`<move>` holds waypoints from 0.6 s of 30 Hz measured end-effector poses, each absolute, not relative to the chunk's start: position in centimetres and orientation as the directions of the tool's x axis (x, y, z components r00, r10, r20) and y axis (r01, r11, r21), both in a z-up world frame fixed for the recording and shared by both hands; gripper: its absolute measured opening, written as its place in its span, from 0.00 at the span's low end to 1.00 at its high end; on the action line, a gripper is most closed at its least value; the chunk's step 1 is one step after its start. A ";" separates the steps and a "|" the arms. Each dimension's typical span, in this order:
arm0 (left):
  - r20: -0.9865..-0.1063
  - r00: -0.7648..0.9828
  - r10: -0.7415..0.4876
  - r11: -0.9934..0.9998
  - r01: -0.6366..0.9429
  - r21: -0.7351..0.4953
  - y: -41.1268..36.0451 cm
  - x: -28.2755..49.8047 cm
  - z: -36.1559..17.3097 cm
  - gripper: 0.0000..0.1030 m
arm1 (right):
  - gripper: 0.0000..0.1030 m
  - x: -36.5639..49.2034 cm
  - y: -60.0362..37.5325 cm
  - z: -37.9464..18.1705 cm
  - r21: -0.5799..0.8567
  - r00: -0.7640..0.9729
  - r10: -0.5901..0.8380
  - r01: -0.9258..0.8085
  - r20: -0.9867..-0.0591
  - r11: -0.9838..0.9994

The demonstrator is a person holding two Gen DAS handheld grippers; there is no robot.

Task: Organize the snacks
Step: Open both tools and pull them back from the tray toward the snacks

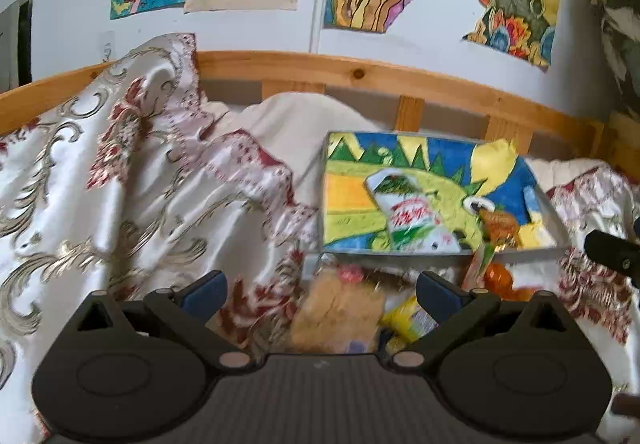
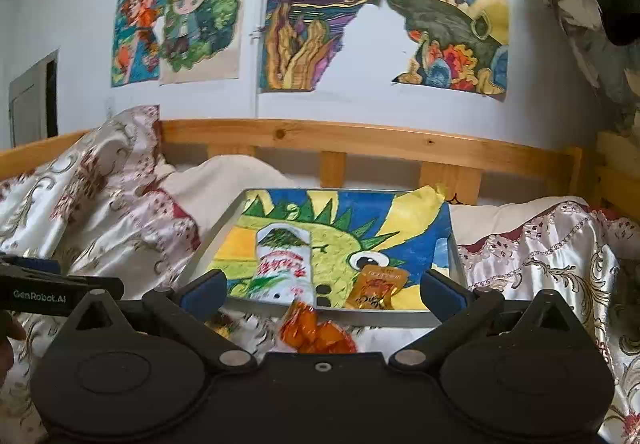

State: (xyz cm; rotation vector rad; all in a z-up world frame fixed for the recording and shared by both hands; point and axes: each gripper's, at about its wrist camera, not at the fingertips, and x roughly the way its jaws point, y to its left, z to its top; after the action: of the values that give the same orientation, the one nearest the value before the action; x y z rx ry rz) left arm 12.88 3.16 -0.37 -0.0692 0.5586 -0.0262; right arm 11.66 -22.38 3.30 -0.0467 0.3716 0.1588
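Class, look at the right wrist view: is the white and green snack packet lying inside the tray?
Yes. The white and green snack packet lies flat on the tray's colourful drawing, inside its grey rim.

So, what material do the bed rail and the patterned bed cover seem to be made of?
Bed rail: it looks like pale varnished wood, probably pine, with visible knots and grain. Bed cover: apparently a satin-like woven fabric, since its folds show a soft sheen.

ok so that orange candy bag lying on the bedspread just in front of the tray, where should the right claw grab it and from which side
Take the orange candy bag by its narrow upper end, the tip pointing at the tray. Come from above and the near side with the open right claw. That end looks flat and thin enough to pinch; the lower part bulges with sweets and would probably slip.
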 end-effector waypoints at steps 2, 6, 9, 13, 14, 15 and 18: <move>-0.543 0.839 -0.028 0.998 -0.004 -0.057 3.3 12.1 -0.7 1.00 | 0.99 10.7 -21.9 3.1 -0.027 0.919 0.157 -0.179 -0.362 0.983; -0.599 0.801 0.005 1.000 -0.017 -0.015 3.4 11.1 -2.0 1.00 | 0.99 9.1 -20.8 2.5 -0.053 0.907 0.180 -0.216 -0.380 0.975; -0.638 0.770 -0.001 1.000 -0.010 -0.014 3.3 11.0 -2.9 0.99 | 0.99 8.1 -20.2 1.8 -0.053 0.895 0.191 -0.231 -0.404 0.971; -0.666 0.746 -0.020 1.000 0.009 -0.021 3.0 10.9 -3.5 0.99 | 0.99 6.8 -19.6 1.0 -0.062 0.881 0.185 -0.235 -0.434 0.970; -0.668 0.744 -0.025 1.000 0.017 -0.018 2.9 10.8 -3.6 0.99 | 0.99 6.6 -19.6 0.8 -0.063 0.880 0.183 -0.233 -0.439 0.971; -0.669 0.742 -0.028 1.000 0.022 -0.017 2.8 10.8 -3.6 0.99 | 0.99 6.5 -19.6 0.7 -0.063 0.879 0.181 -0.232 -0.442 0.971; -0.678 0.734 -0.038 0.999 0.034 -0.020 2.6 10.7 -3.8 0.99 | 0.99 6.4 -19.9 0.2 -0.064 0.867 0.179 -0.235 -0.464 0.970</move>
State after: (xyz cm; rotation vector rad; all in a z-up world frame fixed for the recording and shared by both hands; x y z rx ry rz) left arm 10.67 2.59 -3.80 -0.0069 0.7455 -0.0396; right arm 6.42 -19.89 0.21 -0.1201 0.4738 0.2175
